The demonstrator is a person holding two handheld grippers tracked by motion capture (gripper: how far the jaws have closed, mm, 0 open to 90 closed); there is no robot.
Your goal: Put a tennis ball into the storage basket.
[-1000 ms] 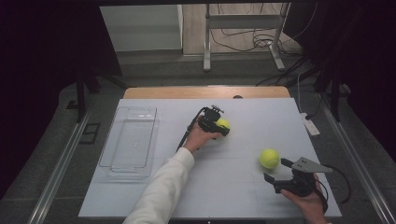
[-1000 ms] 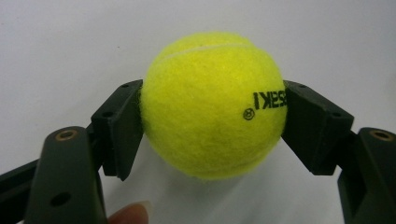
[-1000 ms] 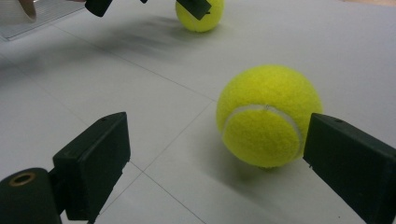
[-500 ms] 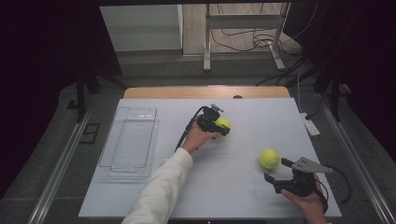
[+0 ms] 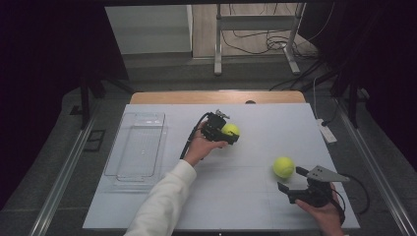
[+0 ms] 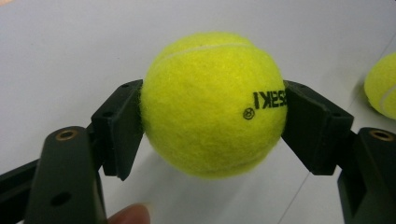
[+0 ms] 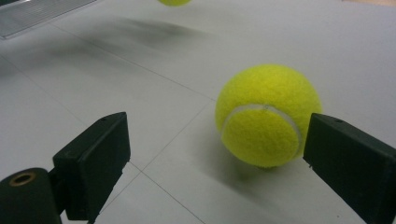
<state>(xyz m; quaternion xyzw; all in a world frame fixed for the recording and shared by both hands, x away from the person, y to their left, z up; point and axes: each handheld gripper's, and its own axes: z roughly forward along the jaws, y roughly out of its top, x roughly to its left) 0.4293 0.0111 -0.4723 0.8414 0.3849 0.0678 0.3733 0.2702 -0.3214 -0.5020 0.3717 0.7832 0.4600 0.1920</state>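
Yellow felt marks both tennis balls on the pale surface (image 5: pixel 236 196) in the high view: we hold one ball (image 5: pixel 230 130) in the left gripper (image 5: pixel 227 135) near the middle, right of a clear plastic tray (image 5: pixel 140 147), while the second ball (image 5: pixel 283 167) lies just ahead of the right gripper (image 5: pixel 290 181).

In the left gripper view, our pads (image 6: pixel 119 126) press the held ball (image 6: pixel 212 105) at its widest girth, clamped from both sides, with a shadow beneath it suggesting it is off the surface. We judge it light, springy and grippy, so a hold across the middle should be safe.

In the right gripper view, our jaws stand wide apart, empty; the loose ball (image 7: pixel 267 114) rests between them, nearer the right pad (image 7: pixel 350 154), perhaps not quite touching. It may roll if nudged.
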